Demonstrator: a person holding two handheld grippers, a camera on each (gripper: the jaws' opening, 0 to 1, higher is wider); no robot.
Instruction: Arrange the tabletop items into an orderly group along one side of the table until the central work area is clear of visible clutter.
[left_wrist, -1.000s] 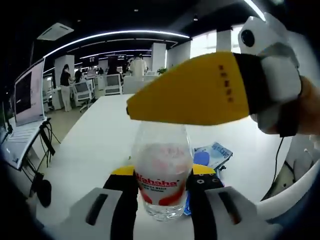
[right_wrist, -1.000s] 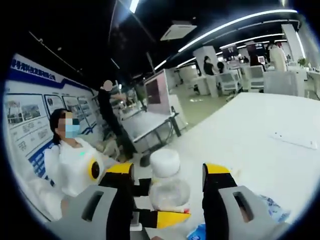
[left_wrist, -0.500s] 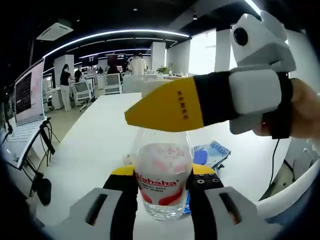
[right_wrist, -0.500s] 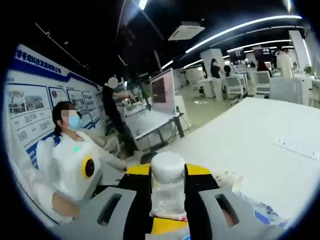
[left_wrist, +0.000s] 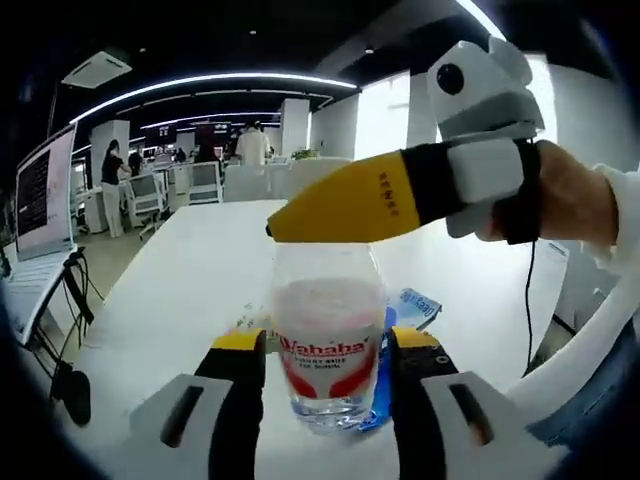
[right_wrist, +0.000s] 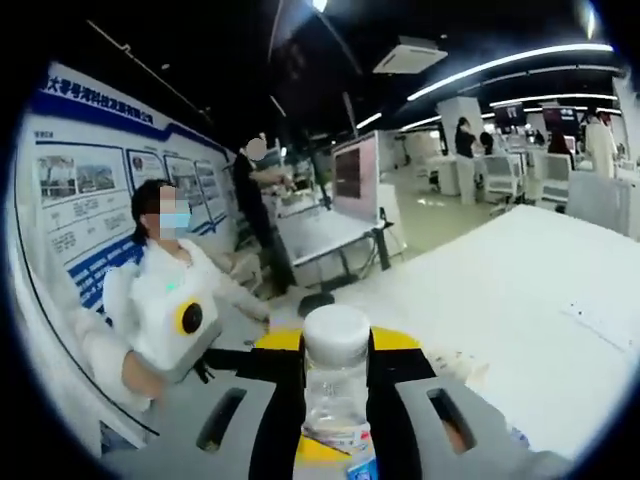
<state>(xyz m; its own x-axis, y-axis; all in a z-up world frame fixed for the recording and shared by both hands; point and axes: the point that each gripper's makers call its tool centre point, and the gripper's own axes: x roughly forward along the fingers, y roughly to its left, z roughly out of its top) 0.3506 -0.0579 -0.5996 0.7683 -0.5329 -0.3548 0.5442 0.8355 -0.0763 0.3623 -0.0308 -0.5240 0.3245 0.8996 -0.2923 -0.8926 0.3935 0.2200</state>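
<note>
A clear Wahaha water bottle (left_wrist: 330, 345) with a red label stands upright between the pads of my left gripper (left_wrist: 328, 350), which press on both its sides. In the left gripper view, my right gripper (left_wrist: 345, 208) reaches in from the right, held by a hand, with its yellow jaw lying across the bottle's top. In the right gripper view, the bottle's white cap (right_wrist: 336, 330) sits clamped between the jaws of my right gripper (right_wrist: 336, 352). The left gripper's white body (right_wrist: 180, 322) shows at the left there, in a person's hand.
A blue packet (left_wrist: 418, 303) and another blue item (left_wrist: 382, 405) lie on the white table (left_wrist: 190, 290) just behind the bottle. The table (right_wrist: 520, 300) stretches away. A person in white (right_wrist: 175, 265) is close by, and a desk with a monitor (right_wrist: 355, 175) stands beyond the table edge.
The right gripper's jaws, apart around the cap a second ago, have shut on it. Both views have shifted a little; the bottle stays between the left jaws.
</note>
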